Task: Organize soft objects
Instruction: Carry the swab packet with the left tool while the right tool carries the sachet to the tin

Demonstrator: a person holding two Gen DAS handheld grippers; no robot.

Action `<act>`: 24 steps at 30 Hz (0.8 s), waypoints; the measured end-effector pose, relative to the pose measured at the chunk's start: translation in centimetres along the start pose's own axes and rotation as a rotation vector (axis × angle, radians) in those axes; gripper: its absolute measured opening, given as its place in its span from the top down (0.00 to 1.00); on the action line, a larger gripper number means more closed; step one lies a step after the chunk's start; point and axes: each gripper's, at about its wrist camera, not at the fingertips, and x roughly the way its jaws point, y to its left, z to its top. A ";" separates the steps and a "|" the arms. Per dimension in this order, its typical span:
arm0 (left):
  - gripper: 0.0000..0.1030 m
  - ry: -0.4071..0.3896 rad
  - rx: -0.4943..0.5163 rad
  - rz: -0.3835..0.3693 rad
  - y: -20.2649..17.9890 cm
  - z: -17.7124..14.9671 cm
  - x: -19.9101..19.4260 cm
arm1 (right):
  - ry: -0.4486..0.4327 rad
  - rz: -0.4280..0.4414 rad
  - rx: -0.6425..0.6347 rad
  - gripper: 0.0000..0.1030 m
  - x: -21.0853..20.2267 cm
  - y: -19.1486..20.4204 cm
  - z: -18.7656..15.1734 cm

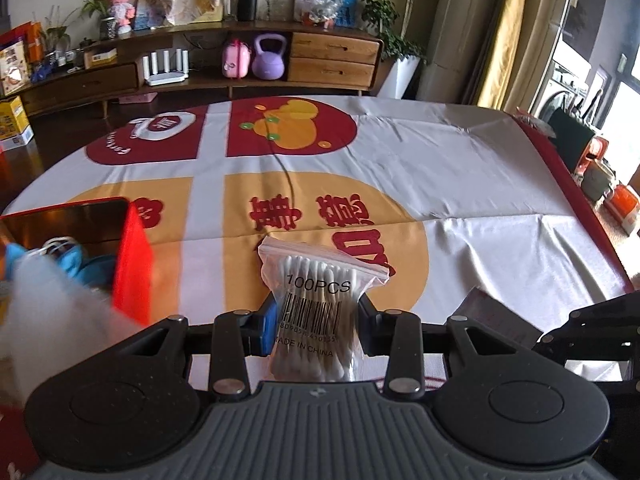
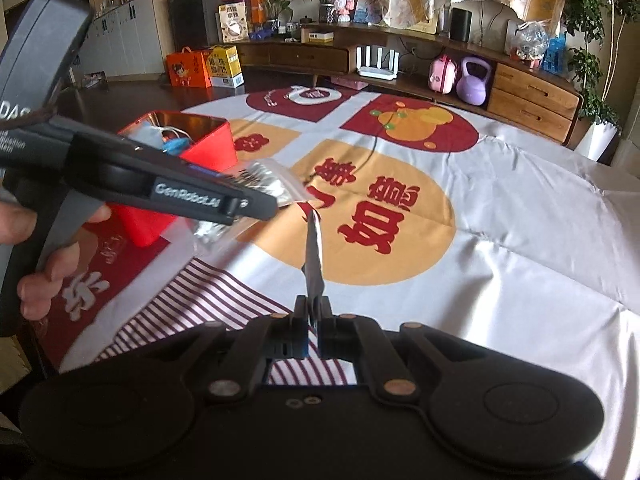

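Gripping: left gripper [image 1: 316, 316] clamped on cotton swab bag [image 1: 318, 300]
Right gripper [image 2: 314, 322]: pinching thin flat packet [image 2: 314, 256]
Red tin [image 1: 130, 256]: left of left gripper

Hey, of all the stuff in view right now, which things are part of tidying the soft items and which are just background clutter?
Part of the job:
- bag of cotton swabs, shut in the left gripper
- flat packet, seen edge-on, shut in the right gripper
- red tin box with blue soft items inside

Just lying about:
- purple kettlebell
- pink toy case
- white router
- printed tablecloth
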 end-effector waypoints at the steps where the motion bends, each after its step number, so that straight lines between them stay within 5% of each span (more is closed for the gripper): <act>1: 0.63 0.000 -0.004 0.002 0.2 -0.1 -0.5 | -0.004 0.003 0.001 0.98 -0.3 0.2 0.1; 24: 0.63 -0.081 -0.074 0.068 5.8 -1.0 -10.8 | -0.101 0.059 -0.084 0.98 -4.0 8.2 4.4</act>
